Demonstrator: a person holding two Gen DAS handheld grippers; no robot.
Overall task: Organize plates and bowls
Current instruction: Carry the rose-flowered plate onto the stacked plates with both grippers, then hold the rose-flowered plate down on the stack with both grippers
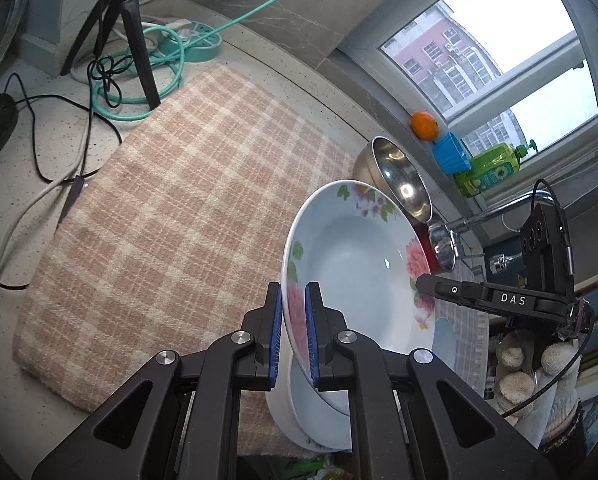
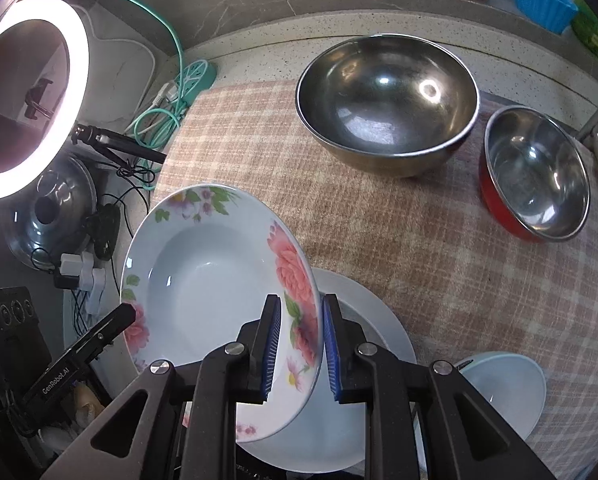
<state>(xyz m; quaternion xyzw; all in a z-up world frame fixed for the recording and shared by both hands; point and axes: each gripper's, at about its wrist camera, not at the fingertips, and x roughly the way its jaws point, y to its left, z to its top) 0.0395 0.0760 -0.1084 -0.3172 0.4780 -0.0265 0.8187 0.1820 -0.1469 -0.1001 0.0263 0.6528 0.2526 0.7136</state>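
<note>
A floral deep plate (image 1: pixel 355 264) is held tilted above a white plate (image 1: pixel 299 420) near the front edge of the checked cloth. My left gripper (image 1: pixel 295 332) is shut on its near rim. My right gripper (image 2: pixel 299 344) straddles the opposite rim of the floral plate (image 2: pixel 203 280), with a gap between its right pad and the rim. In the right wrist view the white plate (image 2: pixel 379 320) lies under it, with a pale blue bowl (image 2: pixel 507 384) to its right. A large steel bowl (image 2: pixel 387 96) and a red-sided steel bowl (image 2: pixel 535 172) stand farther back.
A checked cloth (image 1: pixel 171 208) covers the counter. A tripod (image 1: pixel 135 32), cables and a teal power strip (image 1: pixel 195 40) sit at the far left. A ring light (image 2: pixel 31 92) and pot lid (image 2: pixel 55 212) are left. An orange (image 1: pixel 423 125), blue cup (image 1: pixel 451 154) and green bottle (image 1: pixel 491 168) stand on the sill. A faucet (image 1: pixel 499 208) is right.
</note>
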